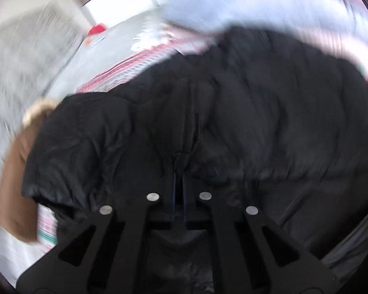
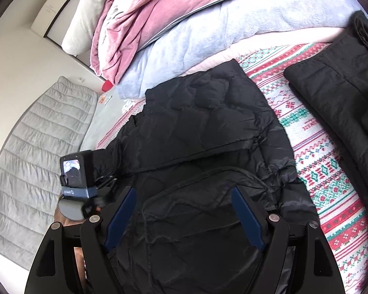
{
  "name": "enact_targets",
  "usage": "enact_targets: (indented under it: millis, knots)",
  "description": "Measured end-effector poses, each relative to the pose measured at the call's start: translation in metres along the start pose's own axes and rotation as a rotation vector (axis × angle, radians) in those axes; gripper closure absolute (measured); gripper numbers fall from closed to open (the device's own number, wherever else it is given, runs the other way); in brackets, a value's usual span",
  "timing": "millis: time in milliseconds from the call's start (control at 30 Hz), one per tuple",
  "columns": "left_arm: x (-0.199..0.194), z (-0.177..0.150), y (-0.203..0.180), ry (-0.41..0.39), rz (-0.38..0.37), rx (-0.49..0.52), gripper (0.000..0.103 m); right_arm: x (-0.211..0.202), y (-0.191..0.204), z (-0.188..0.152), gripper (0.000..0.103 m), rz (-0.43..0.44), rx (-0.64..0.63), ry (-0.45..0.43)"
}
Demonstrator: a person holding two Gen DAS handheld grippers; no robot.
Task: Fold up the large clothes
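Both over black jacket [image 2: 198, 127]: left jaws pinched together, right wide.

The left gripper [image 1: 178, 183] points down at a black quilted jacket [image 1: 245, 112] that fills most of the blurred view, its blue-padded jaws drawn almost together over a dark fold of the fabric. A brown sleeve [image 1: 12, 186] sits at the left edge. A red-and-white patterned bedspread [image 1: 125, 68] lies beyond the jacket, with pale blue bedding [image 1: 233, 7] farther off.
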State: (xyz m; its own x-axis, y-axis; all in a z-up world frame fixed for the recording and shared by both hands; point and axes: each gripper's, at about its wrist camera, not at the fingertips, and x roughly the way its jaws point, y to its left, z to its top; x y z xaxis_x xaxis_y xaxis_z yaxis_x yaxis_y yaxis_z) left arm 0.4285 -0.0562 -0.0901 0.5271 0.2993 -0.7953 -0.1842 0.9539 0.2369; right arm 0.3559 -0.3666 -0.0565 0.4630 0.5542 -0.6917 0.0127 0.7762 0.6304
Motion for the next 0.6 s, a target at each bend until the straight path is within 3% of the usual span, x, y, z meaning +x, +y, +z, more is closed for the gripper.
enact_targets:
  millis: [133,300,367,467,600]
  knots:
    - [-0.049,0.017,0.036,-0.135,-0.054,-0.130,0.099,-0.007,-0.010,0.004,0.022,-0.004,0.023,-0.025]
    - [-0.085,0.033,0.036,-0.208,-0.195,-0.192,0.099,-0.004,-0.015,0.007,0.022,0.000,0.048,-0.021]
    - [-0.085,0.039,0.020,-0.202,-0.249,-0.178,0.099,-0.004,-0.014,0.007,0.022,0.004,0.050,-0.016]
    - [-0.081,0.039,-0.015,-0.188,-0.241,-0.105,0.099,-0.007,-0.012,0.006,0.022,0.005,0.036,-0.028]
    - [-0.043,0.028,-0.050,-0.087,-0.297,-0.104,0.098,-0.005,-0.017,0.007,0.022,-0.005,0.057,-0.026]
